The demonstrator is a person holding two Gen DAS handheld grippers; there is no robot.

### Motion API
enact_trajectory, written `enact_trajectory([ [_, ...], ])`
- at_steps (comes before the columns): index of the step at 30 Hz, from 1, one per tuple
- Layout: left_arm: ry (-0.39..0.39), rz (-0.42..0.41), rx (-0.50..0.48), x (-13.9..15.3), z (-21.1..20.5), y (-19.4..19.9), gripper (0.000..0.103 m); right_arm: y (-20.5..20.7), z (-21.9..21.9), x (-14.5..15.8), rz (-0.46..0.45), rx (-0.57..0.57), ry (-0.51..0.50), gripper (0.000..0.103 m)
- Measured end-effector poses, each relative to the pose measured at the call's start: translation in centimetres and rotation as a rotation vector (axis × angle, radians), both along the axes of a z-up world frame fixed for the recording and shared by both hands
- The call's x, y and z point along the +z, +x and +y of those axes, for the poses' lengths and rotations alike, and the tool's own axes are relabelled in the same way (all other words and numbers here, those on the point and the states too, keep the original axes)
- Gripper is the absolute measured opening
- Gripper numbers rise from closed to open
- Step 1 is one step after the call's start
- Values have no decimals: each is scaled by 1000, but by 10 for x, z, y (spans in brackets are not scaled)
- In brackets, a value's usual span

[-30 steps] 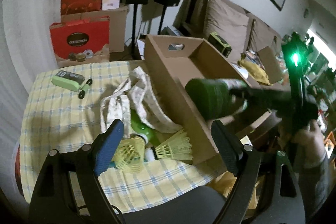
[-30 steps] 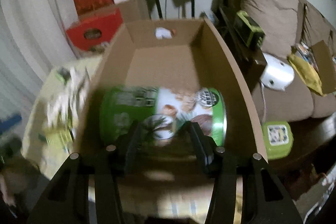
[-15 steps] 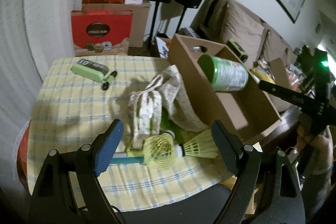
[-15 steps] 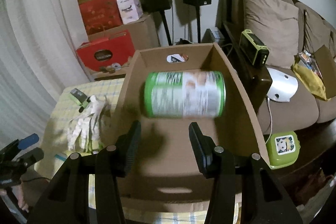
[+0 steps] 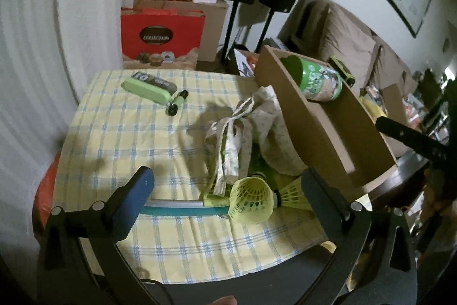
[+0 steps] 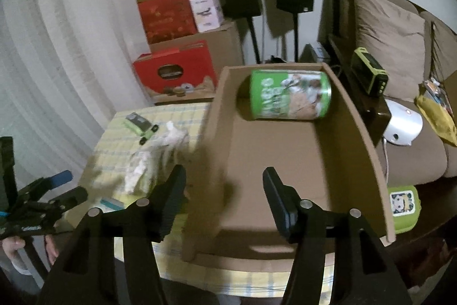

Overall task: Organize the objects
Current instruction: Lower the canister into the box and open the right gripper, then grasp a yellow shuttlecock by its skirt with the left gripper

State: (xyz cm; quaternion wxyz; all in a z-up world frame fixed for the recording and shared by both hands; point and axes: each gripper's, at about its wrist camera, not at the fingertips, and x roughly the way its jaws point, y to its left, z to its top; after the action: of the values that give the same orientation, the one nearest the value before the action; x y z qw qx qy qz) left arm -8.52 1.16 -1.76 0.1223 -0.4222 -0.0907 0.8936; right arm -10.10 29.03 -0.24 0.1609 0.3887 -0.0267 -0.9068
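From my left gripper's camera I read "COLLECTION" in a dark oval on the red gift box (image 5: 162, 37) by the wall. The green case (image 5: 147, 87) on the tablecloth shows a "10". Print on the green can (image 5: 320, 80) is too blurred to read.

Can (image 6: 290, 95) lying on its side at far end inside box (image 6: 362, 150), box on counter (image 5: 120, 139) right side, cloth bag (image 5: 242, 130) left against box, shuttlecocks (image 5: 251, 203) before bag.
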Motion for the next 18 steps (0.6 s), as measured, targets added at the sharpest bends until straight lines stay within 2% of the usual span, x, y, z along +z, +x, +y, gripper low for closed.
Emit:
enact_trajectory([
  [5,23,-40,-5,-10,-4,1,103,3,-16,-2,-4,35,-17,62],
  [11,90,-109,-34,-30,2,0,100,7,-30,-10,-13,50,-29,63],
  [16,63,-125,-50,-42,17,-4,88,10,-34,-11,-14,53,-37,63],
  [18,67,-142,-66,-47,23,-7,79,11,-33,-10,-13,53,-44,63],
])
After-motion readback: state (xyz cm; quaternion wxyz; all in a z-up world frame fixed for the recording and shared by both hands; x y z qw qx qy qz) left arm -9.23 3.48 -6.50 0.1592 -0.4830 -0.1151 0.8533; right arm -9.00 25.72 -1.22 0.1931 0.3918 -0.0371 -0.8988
